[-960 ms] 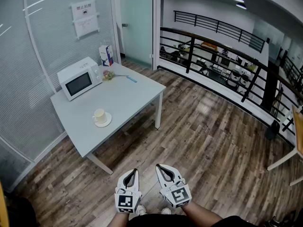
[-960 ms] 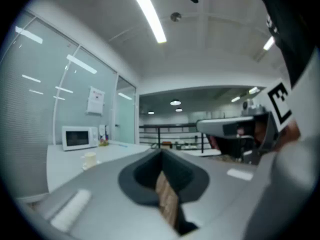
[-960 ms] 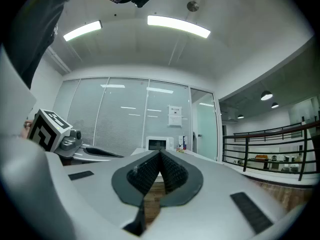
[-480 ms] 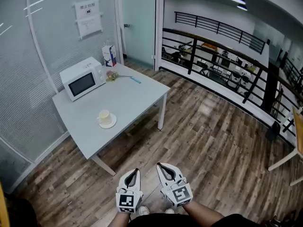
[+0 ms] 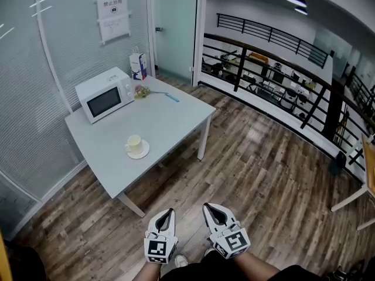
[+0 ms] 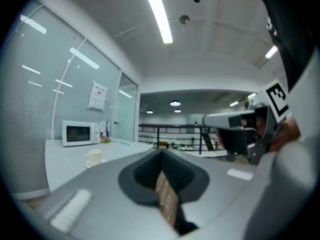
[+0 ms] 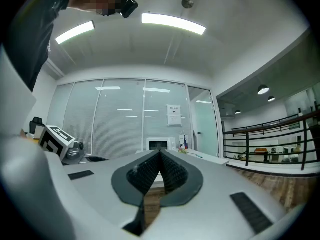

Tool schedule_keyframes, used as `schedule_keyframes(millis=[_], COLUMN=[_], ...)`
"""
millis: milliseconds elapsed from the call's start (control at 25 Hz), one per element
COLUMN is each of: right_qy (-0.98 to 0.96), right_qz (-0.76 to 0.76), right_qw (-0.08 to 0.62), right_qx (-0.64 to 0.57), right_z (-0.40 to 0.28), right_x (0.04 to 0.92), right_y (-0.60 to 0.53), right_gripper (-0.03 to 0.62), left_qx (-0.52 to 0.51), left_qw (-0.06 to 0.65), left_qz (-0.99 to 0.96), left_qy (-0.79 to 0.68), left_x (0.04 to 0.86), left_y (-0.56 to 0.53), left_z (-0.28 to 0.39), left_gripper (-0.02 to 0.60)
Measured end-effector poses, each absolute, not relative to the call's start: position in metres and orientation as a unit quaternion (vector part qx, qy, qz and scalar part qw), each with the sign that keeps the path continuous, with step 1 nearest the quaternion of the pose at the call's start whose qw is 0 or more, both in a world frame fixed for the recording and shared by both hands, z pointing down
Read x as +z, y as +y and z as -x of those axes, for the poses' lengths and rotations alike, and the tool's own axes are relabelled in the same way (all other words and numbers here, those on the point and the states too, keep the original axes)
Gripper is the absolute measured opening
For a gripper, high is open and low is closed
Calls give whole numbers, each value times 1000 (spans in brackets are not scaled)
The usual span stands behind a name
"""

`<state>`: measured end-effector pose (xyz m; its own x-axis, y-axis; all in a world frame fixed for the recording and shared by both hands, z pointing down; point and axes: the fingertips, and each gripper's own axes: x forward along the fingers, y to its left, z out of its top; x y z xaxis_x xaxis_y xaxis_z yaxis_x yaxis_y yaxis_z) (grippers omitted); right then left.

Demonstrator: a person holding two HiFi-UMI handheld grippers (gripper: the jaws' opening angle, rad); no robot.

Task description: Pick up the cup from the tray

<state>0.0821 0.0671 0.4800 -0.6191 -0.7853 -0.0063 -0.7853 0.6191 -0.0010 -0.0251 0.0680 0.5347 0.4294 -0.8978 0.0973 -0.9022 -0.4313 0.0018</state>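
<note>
Right now cup (image 5: 134, 142) sits on tray (image 5: 142, 155) on tabletop (image 5: 170, 119), far-left of both grippers, well apart. L gripper (image 5: 168, 212) is nearer. Fingers closed & empty on L and R gripper (image 5: 208, 206).

Bare tabletop (image 5: 170, 119) around cup (image 5: 134, 142); microwave (image 5: 104, 94) well apart.

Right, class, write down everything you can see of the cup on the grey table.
The cup is small and pale cream, and it looks ceramic with a smooth, plain wall. It stands upright on a round white saucer, slightly off the saucer's centre, on the near half of the table, well in front of the microwave. Only the saucer touches it. Whether it holds anything, and which way its handle faces, is too small to tell.
</note>
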Motion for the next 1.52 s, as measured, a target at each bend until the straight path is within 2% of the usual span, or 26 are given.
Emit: schedule_keyframes(millis=[1160,1520], right_qy=[946,955], right_qz=[323,294], right_qw=[22,23], right_qx=[6,5], right_z=[-104,-79], right_x=[469,473], right_y=[-137,-173], right_gripper=[3,3], left_qx=[53,51], left_qw=[35,42], left_qz=[-791,-773], left_qy=[-609,-631], left_x=[527,529], left_y=[-120,-153], left_z=[-1,22], left_gripper=[3,3])
